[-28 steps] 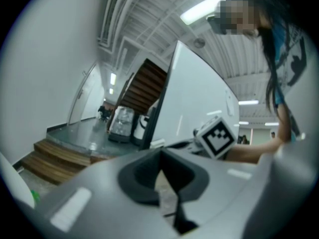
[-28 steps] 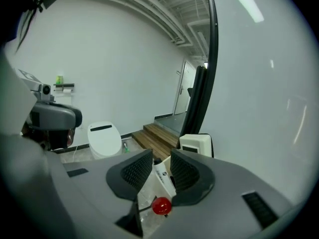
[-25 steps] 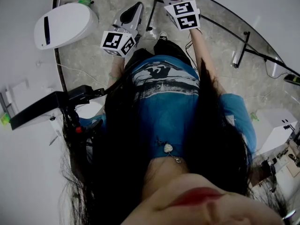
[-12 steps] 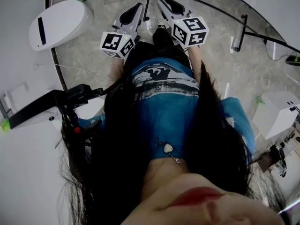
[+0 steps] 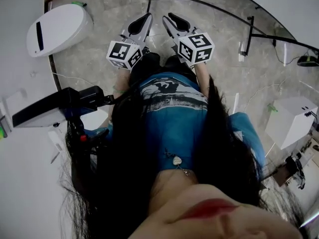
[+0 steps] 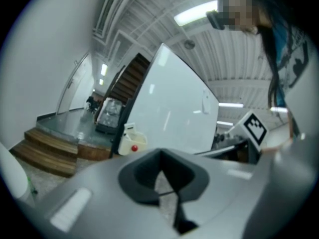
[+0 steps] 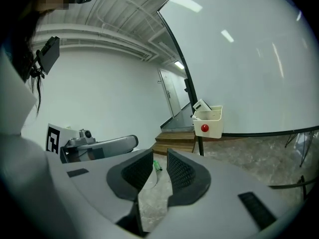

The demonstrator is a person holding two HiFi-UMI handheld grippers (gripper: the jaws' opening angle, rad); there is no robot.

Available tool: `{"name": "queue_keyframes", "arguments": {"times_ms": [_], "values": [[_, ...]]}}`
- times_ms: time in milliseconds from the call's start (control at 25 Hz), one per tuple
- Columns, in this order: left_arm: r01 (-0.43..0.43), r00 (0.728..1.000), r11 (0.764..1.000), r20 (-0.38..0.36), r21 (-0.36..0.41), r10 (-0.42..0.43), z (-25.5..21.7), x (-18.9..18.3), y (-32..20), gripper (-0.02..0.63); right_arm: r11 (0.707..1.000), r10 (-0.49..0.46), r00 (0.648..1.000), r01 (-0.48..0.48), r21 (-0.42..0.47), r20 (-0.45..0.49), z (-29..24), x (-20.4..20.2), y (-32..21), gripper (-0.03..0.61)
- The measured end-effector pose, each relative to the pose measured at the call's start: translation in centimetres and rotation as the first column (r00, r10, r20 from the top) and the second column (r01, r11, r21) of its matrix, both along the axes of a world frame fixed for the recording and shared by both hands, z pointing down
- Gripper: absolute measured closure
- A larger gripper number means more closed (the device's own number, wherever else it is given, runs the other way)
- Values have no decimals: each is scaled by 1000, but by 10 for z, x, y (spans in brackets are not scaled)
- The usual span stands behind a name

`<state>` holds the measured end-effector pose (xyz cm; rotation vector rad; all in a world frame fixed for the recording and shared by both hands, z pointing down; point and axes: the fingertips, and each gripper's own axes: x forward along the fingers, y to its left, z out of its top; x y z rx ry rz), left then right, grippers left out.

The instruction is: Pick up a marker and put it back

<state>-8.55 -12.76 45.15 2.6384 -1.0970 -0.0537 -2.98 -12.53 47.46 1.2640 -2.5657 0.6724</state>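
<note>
No marker is held. A small green marker-like object (image 7: 157, 166) lies on the stone floor far beyond my right gripper's jaws; in the head view a green item (image 5: 77, 4) lies by the white oval device. A cream tray (image 7: 208, 122) with a red knob hangs on the whiteboard's post, also in the left gripper view as the cream tray (image 6: 130, 142). My left gripper (image 5: 141, 23) (image 6: 162, 176) is shut and empty. Beside it, my right gripper (image 5: 172, 23) (image 7: 153, 171) stands open with a narrow gap and nothing in it.
A large whiteboard (image 7: 249, 59) (image 6: 169, 108) stands on black legs (image 5: 199, 4). Also around: a white oval device (image 5: 57, 26), a black bracket arm (image 5: 55, 108), a white box (image 5: 294, 121), wooden steps (image 6: 45, 151). The person's blue shirt and long dark hair fill the head view's middle.
The right gripper has come down and left until it sits beside the left gripper. The head view has shifted, so the floor and the oval device slid up and left.
</note>
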Motion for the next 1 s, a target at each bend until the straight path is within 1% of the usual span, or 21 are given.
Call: {"name": "queue_keyframes", "arguments": {"times_ms": [160, 240, 280, 440, 520, 720, 840, 920, 1000], "values": [[31, 999, 999, 20, 8, -31, 1, -16, -7, 612, 1000, 5, 1000, -5, 24, 21, -2, -4, -11, 488], [59, 998, 998, 29, 15, -59, -1, -12, 3, 612, 1000, -8, 1000, 7, 28, 29, -3, 5, 2, 488], [76, 997, 997, 32, 20, -77, -3, -1, 17, 612, 999, -17, 999, 16, 29, 34, -4, 19, 17, 488], [148, 988, 988, 33, 39, -149, -11, 68, 97, 612, 997, -69, 996, 67, 41, 48, -10, 89, 102, 489], [173, 984, 984, 42, 37, -175, -5, 90, 130, 612, 995, -97, 994, 95, 40, 49, -8, 111, 134, 489], [233, 970, 972, 74, 14, -233, 8, 132, 211, 612, 987, -157, 985, 156, 30, 71, 3, 154, 205, 489], [240, 966, 971, 96, 14, -241, 7, 156, 257, 612, 984, -176, 980, 173, 35, 94, 1, 171, 241, 489], [248, 963, 969, 108, 8, -247, 9, 160, 273, 611, 981, -194, 975, 192, 31, 105, 3, 170, 252, 489], [254, 961, 967, 115, 3, -253, 12, 158, 278, 612, 977, -214, 971, 212, 28, 110, 7, 163, 255, 489]]}}
